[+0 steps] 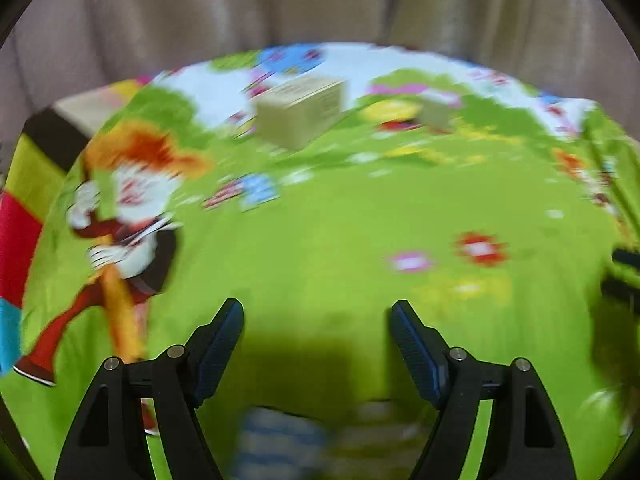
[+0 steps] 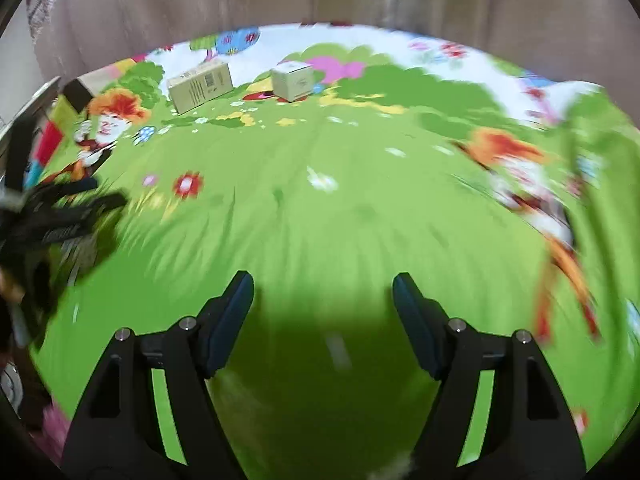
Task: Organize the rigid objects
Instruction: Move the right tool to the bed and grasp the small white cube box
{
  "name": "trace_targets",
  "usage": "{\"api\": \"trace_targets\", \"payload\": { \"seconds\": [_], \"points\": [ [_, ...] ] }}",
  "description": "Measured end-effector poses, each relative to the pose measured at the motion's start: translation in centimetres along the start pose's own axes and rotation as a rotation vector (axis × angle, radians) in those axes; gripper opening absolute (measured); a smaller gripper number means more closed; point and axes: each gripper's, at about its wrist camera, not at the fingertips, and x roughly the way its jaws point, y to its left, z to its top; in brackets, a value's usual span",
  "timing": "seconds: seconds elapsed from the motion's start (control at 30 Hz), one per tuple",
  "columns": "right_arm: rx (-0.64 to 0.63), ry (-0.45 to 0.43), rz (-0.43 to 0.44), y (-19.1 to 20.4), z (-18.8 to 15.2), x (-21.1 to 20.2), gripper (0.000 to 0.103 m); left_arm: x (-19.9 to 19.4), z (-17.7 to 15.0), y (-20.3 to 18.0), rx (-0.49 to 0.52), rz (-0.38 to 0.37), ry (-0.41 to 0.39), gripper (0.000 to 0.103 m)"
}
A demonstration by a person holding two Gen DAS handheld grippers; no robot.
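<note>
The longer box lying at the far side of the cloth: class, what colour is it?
Pale beige cardboard with dark printed text; the longer box shows best in the right wrist view.

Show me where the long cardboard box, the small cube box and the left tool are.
long cardboard box (image 2: pixel 200 87), right wrist view, barcode side face
small cube box (image 2: pixel 294 82), right wrist view, front face
left tool (image 1: pixel 316 320), left wrist view, between fingertips

Bright even light; heavy motion blur, fisheye-warped edges, dark shadow below.
</note>
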Motion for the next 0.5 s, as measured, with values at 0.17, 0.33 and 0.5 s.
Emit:
{"api": "trace_targets", "payload": {
  "seconds": [0.17, 0.33, 0.5],
  "points": [
    [-0.048, 0.027, 0.013, 2.3, 7.1, 7.1, 0.08, 0.7, -0.4, 2.6, -0.105, -0.024, 0.0, 0.09],
    [-0.07, 0.016, -0.029, 4.0, 13.1, 12.4, 0.084, 1.3, -0.2, 2.7, -0.113, 0.0, 0.028, 0.103],
    [-0.086, 0.023, -0.017, 4.3, 18.1, 16.4, 0.089, 1.3, -0.3, 2.9, -0.114, 0.002, 0.03, 0.103]
  ]
}}
